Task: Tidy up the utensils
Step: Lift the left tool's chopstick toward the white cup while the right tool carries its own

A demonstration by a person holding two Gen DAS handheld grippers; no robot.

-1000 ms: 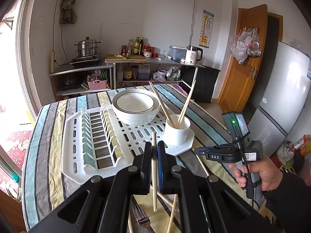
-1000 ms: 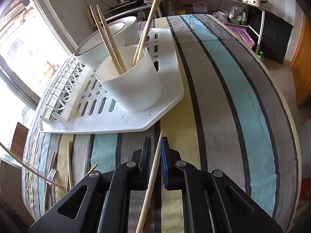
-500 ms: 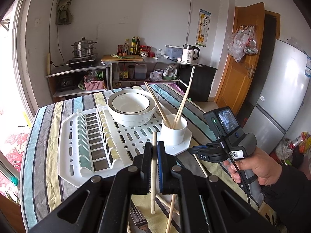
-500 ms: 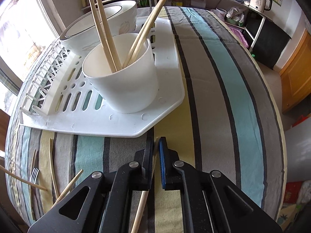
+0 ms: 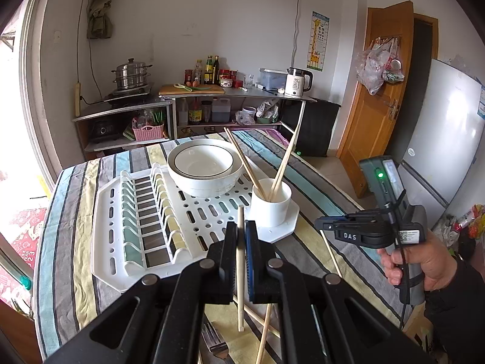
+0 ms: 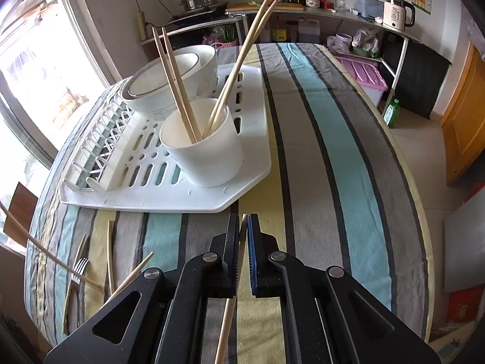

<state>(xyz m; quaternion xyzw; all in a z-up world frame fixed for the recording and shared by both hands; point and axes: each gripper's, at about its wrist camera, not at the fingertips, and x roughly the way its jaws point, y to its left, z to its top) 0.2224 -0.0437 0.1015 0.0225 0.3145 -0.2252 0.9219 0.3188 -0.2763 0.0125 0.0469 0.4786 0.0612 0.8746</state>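
Your left gripper is clamped on 1 wooden chopstick, which stands nearly upright between the pads, its tip poking above them and its lower end hanging over the desk. Your right gripper is likewise clenched on a second chopstick, held close to its tip so that most of the shaft trails back beneath the gripper body. In the left wrist view your right hand wraps the handle of that gripper, off to the right of the white cup.

The cup sits on the near right corner of the white dish rack, and 4 chopsticks already lean in it, 2 slanting left and 2 slanting right. Just behind the cup, on the same rack, 2 nested white bowls with dark rims rest beside the row of plate slots.

The rack lies on a striped cloth that covers the desk. On the cloth in front of the rack, a fork and several loose chopsticks lie scattered, some crossing each other. In the right wrist view they are to the left of your right gripper, well apart from the cup.
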